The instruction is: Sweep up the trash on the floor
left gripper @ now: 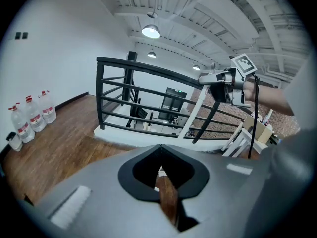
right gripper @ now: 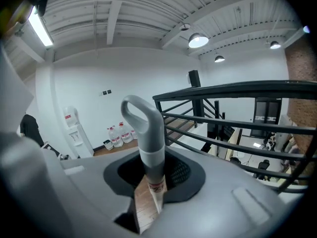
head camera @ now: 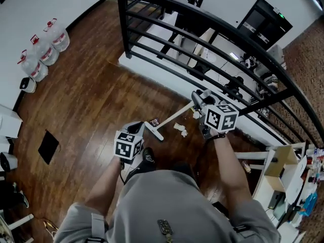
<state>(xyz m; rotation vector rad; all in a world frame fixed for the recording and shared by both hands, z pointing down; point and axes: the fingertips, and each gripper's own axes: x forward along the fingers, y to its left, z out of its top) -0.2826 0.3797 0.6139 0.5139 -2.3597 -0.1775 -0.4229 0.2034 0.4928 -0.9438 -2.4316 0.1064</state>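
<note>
**Broom [head camera: 174,118] over litter on the wooden floor [head camera: 91,95]**

The right gripper [right gripper: 153,178] has its fingers pinching the broom's grey handle. The broom head lies low, just beside crumpled white paper scraps [head camera: 180,130]. The left gripper [left gripper: 159,155] sits nearby with its fingers pressed together and empty.

Floor scraps [head camera: 180,130] too small to identify, white shelf [head camera: 286,147] cut off at right edge

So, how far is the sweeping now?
Done: nothing looks gathered yet; the crumpled paper and a small scrap lie loose on the wood floor. In hand: the right gripper is shut on the broom handle, with the broom head close beside the scrap. The left gripper is shut and empty. Left: sweep the pieces together and collect them.
</note>
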